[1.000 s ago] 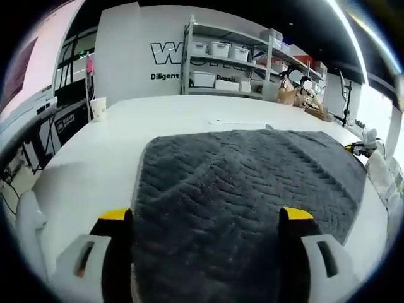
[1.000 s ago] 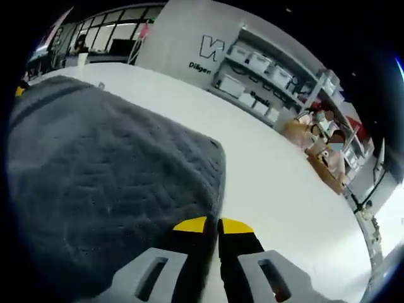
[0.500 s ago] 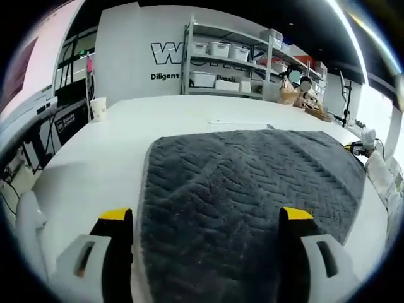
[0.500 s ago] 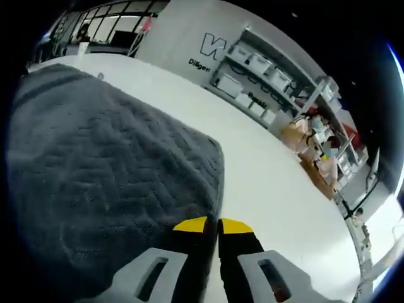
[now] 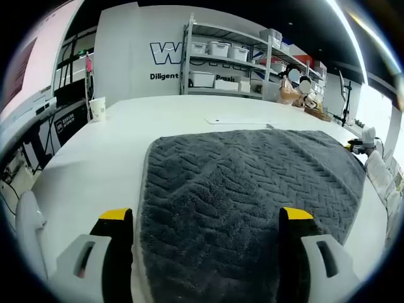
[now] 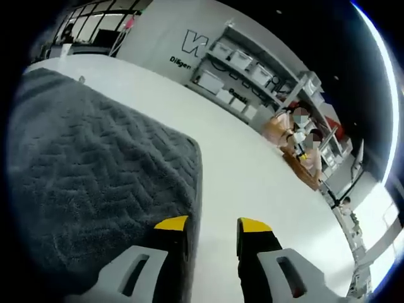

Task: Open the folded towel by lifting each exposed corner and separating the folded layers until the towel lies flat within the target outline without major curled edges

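Grey towel (image 5: 252, 189) lies spread on the white tabletop (image 5: 88, 158). Left claw (image 5: 206, 218) gapes wide over its near edge, holding nothing; right claw (image 6: 211, 225), partly open and empty, sits at the right border. Best pinch only the top layer, low.

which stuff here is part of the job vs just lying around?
Job:
- grey towel, spread on the white table
- left claw, open
- right claw, open

Lying about:
- paper cup
- shelf rack with bins
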The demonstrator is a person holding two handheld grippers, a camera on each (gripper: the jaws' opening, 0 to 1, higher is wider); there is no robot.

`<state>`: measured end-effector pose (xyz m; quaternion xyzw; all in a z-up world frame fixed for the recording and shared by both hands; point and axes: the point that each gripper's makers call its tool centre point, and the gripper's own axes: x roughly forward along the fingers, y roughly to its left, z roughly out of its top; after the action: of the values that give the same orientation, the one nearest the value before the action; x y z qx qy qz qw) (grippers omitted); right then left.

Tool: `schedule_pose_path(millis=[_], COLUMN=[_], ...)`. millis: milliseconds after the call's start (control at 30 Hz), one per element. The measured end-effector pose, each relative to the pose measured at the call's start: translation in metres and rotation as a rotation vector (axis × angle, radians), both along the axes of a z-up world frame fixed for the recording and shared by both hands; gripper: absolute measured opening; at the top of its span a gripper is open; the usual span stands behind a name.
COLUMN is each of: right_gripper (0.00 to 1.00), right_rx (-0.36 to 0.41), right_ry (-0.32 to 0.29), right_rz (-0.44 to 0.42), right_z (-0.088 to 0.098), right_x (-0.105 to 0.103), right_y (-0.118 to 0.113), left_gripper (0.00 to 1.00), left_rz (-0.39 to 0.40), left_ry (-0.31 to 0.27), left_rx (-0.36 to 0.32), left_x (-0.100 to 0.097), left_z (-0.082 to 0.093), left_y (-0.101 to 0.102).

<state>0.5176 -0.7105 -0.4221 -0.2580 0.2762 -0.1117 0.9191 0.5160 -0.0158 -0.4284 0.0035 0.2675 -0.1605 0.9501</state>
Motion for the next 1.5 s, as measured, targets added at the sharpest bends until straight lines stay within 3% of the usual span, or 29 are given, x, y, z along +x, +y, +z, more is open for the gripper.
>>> schedule_pose_path(millis=[133,400,533,700,1033,1133,1333,1500], right_gripper=[0.37,0.51,0.58,0.6,0.73,0.77,0.83,0.96], right_rx=[0.005,-0.019,0.077,0.22,0.337,0.343,0.43,0.494], right_ry=[0.001,-0.009,-0.003,-0.059,-0.023,0.002,0.048,0.076], right_rz=[-0.034,-0.061,0.002,0.138,0.252,0.278,0.359,0.428], right_z=[0.003,0.019,0.015,0.016,0.007,0.002,-0.008,-0.013], right_x=[-0.006,-0.016,-0.014,-0.001,0.003,0.004,0.005,0.003], right_y=[-0.004,-0.002,0.017,0.049,0.083,0.092,0.116,0.137], left_gripper=[0.95,0.94,0.94,0.94,0.94,0.94,0.94,0.94], left_rz=[0.0,0.002,0.002,0.001,-0.002,-0.002,-0.004,-0.007], left_ry=[0.0,0.006,0.009,0.012,0.015,0.016,0.017,0.023], left_rx=[-0.001,0.005,0.009,0.014,0.018,0.018,0.019,0.022], left_x=[0.0,0.0,0.0,0.0,0.0,0.0,0.0,-0.002], left_z=[0.0,-0.001,-0.002,-0.003,-0.004,-0.004,-0.004,-0.006], left_y=[0.0,0.0,0.001,0.001,0.0,0.0,0.0,-0.001])
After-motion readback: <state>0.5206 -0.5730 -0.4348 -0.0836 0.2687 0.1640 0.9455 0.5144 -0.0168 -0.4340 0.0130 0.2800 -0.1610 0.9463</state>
